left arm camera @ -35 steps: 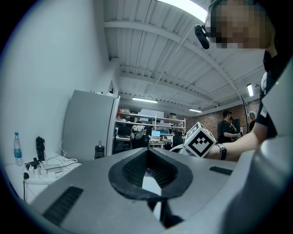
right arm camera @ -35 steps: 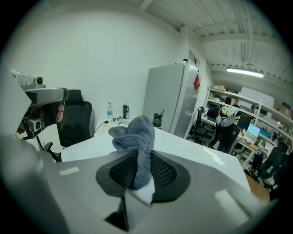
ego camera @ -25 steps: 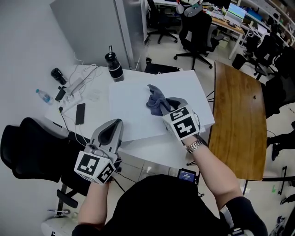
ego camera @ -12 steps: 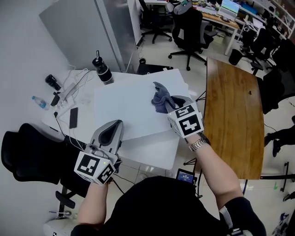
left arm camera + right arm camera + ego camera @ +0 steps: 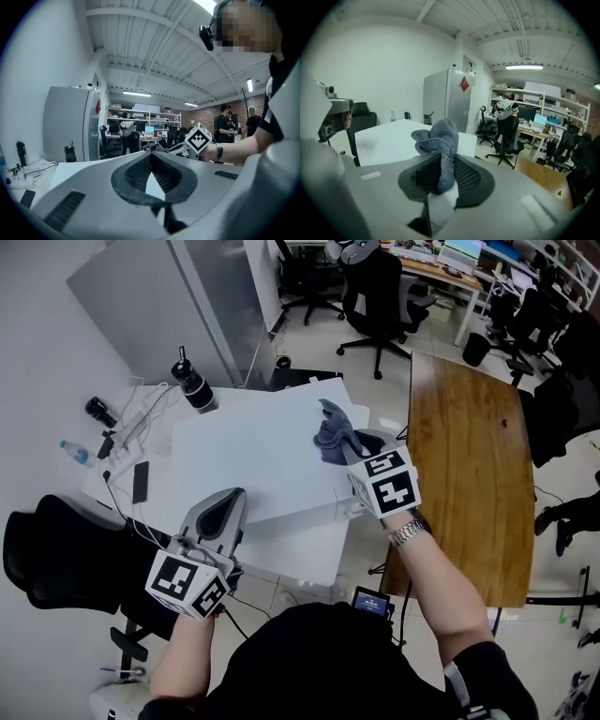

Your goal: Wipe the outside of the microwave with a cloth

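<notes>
Gripping the grey cloth [image 5: 330, 432], the right gripper [image 5: 354, 454] has its jaws clamped on the bunched fabric, which sticks out past the tips. The cloth sits at the right edge of the microwave [image 5: 244, 460] top, near its far right corner. The left gripper [image 5: 223, 510] is over the near edge of that top, towards the left, jaws pressed together with nothing between them. A bottle [image 5: 190, 385] stands on the desk [image 5: 302, 549] just beyond the microwave's far left corner.
</notes>
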{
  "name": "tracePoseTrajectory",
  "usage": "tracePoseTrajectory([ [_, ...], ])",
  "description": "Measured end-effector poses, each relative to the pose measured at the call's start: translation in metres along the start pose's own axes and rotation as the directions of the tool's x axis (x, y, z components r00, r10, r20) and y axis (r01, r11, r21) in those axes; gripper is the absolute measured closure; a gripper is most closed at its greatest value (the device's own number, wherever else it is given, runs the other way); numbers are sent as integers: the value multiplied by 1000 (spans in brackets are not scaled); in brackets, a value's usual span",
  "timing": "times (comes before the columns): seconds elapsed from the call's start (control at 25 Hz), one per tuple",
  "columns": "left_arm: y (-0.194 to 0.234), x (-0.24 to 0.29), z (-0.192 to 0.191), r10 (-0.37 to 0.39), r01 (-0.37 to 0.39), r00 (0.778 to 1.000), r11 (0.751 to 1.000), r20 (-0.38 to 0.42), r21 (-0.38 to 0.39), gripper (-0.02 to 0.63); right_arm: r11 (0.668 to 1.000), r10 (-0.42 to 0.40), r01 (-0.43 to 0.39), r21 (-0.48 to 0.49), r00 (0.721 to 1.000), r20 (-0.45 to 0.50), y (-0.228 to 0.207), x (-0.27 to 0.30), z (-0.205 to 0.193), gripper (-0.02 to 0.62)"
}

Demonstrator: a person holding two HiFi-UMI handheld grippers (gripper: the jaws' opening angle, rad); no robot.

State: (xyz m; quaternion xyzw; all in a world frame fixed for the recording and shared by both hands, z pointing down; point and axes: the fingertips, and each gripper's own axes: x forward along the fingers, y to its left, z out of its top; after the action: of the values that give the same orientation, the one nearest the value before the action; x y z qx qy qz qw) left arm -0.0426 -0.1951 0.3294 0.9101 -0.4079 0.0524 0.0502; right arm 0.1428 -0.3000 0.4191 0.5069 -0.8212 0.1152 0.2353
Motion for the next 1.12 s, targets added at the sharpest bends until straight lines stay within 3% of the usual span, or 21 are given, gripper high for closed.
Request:
tracePoseTrajectory([
  [1.12,-35,43,-4,29,-26,997,999,-78,43,601,987,6,-19,162,997,76,-86,7,-47,518],
])
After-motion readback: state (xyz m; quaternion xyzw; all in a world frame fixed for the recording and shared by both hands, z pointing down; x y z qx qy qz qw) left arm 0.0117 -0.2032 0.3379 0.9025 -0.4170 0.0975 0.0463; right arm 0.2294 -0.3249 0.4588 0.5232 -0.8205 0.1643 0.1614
